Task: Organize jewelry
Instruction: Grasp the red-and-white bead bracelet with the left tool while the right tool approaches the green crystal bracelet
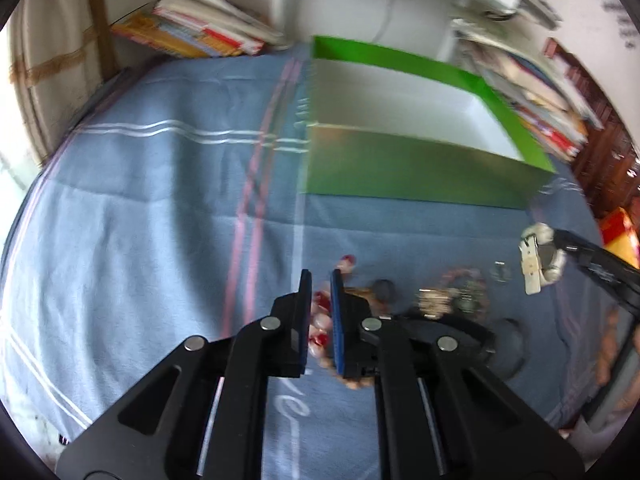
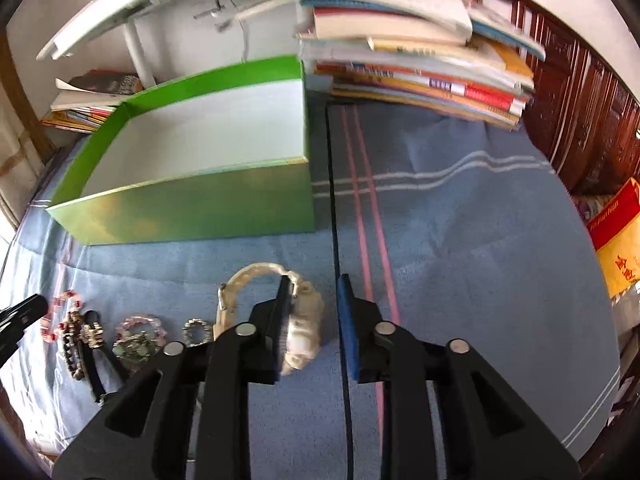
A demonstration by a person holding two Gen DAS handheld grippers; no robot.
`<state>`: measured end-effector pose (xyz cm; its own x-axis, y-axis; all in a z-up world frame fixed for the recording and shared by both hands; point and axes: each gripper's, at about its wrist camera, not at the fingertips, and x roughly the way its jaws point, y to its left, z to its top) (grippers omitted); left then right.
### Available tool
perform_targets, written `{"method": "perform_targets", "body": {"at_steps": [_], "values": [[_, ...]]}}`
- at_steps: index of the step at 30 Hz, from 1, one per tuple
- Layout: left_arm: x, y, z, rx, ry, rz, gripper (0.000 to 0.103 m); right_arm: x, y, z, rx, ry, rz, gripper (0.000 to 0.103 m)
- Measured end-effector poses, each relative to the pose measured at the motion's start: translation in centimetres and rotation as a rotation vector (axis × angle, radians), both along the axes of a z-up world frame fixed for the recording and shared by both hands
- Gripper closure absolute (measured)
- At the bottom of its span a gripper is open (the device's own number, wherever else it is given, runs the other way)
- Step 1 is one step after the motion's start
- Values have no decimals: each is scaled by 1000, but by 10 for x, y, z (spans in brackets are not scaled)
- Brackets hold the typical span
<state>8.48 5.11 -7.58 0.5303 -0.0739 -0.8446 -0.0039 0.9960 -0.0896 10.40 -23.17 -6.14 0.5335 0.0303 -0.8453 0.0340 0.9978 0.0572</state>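
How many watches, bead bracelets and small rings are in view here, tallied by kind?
Watches: 1, the white plastic wristwatch
Bead bracelets: 3, the pink and red bead bracelet, the dark brown bead bracelet and the pink and green bead bracelet
Rings: 1, the small sparkly ring
Total: 5; the pile is blurred.

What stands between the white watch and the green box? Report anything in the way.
Nothing visible. Only bare blue cloth lies between the white watch and the green box. The rest of the jewelry lies to the watch's left, off that path. The box's near wall still has to be cleared; its top is open.
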Motion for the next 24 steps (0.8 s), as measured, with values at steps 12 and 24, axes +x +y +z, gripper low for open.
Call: {"method": "perform_targets", "body": {"at_steps": [12, 24], "values": [[4, 11, -25, 47, 82, 29, 74, -4, 92, -16, -7, 54, 365, 79], [7, 5, -32, 66, 75, -7, 95, -8, 108, -27, 10, 66, 399, 103]]}}
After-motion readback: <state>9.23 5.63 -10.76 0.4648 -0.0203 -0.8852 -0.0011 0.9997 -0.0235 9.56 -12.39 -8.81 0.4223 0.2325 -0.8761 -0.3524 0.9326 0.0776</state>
